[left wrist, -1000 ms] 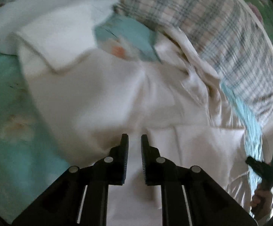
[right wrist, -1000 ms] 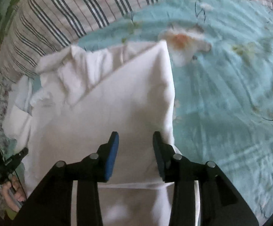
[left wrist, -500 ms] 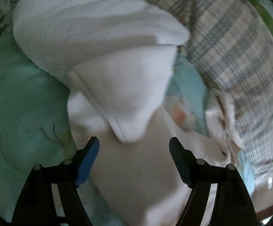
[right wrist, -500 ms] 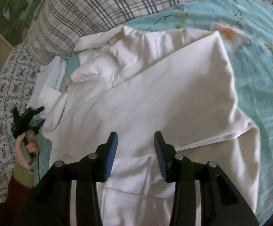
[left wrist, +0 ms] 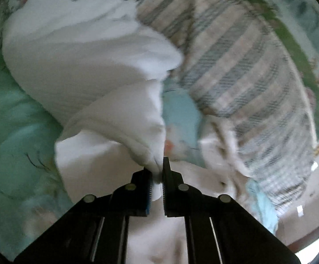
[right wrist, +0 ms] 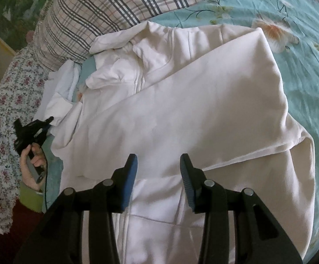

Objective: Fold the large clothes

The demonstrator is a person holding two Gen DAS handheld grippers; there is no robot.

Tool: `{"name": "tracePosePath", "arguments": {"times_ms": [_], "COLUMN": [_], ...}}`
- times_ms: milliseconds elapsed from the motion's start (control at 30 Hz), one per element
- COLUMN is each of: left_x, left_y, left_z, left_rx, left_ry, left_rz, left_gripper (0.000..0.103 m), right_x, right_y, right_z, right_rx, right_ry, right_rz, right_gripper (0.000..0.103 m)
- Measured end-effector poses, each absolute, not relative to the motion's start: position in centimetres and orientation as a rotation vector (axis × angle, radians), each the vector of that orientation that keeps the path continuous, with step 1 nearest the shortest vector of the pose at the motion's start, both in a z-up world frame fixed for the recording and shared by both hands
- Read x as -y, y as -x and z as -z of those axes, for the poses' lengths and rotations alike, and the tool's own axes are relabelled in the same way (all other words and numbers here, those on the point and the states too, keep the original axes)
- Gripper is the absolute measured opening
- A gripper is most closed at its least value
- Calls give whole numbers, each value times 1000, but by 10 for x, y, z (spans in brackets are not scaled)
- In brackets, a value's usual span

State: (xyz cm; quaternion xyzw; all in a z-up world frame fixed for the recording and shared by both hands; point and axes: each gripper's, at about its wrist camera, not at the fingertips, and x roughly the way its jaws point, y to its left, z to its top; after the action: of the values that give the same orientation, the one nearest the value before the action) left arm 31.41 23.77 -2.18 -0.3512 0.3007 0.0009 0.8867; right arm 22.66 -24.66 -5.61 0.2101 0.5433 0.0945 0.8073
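A large white garment (right wrist: 181, 114) lies spread on a teal floral bedsheet (right wrist: 309, 70), one side folded diagonally over its body. My right gripper (right wrist: 158, 162) is open and empty, hovering over the garment's lower middle. My left gripper (left wrist: 158, 171) is shut on the tip of a white sleeve (left wrist: 119, 114), which rises from the fingers up to the left. In the right wrist view the left gripper (right wrist: 30, 129) shows small at the garment's left edge, held by a hand.
A plaid pillow (right wrist: 106, 6) lies behind the garment and shows in the left wrist view (left wrist: 236, 66). A floral quilt (right wrist: 0, 114) runs along the left. A light blue cloth (right wrist: 60, 88) lies beside the garment's collar.
My left gripper, open half a second ago around the sleeve end, has shut on it. The right gripper has stayed open over the garment and hardly moved.
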Motion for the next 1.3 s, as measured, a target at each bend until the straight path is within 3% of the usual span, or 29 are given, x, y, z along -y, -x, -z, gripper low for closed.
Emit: {"name": "tracePosePath", "arguments": {"times_ms": [333,567,700,800,933,1033,1300], "left_x": [-83,50,80,80,58,21,-121], "left_y": [-280,-274,-275,-271,-244,-219,-195], "left_z": [1,60,91,101,90,75,62], "left_rx": [-629,-825,-928,-999,-1001,-972,-933], "left_ry": [708,606,564,548,516,475,401], "left_rz": [324,496,530,539,546,487,-4], "left_gripper": [5,5,6,9,32,34,37], "right_x": [263,289,297,294,279,267,229], "right_y": [-212,-206,-205,-207,-218,-228,-238], "right_z": [41,43,43,45,49,57,93], "right_rx": [-1122,-1118,-1119,-1121,-1130,-1150,-1263], "right_ry": [-477,-511,-524,-533,-548,-568,-713], "right_rz": [-177,-107,-93,-100,-139,-173,-274], "right_gripper": [41,41,41,41,42,50,52]}}
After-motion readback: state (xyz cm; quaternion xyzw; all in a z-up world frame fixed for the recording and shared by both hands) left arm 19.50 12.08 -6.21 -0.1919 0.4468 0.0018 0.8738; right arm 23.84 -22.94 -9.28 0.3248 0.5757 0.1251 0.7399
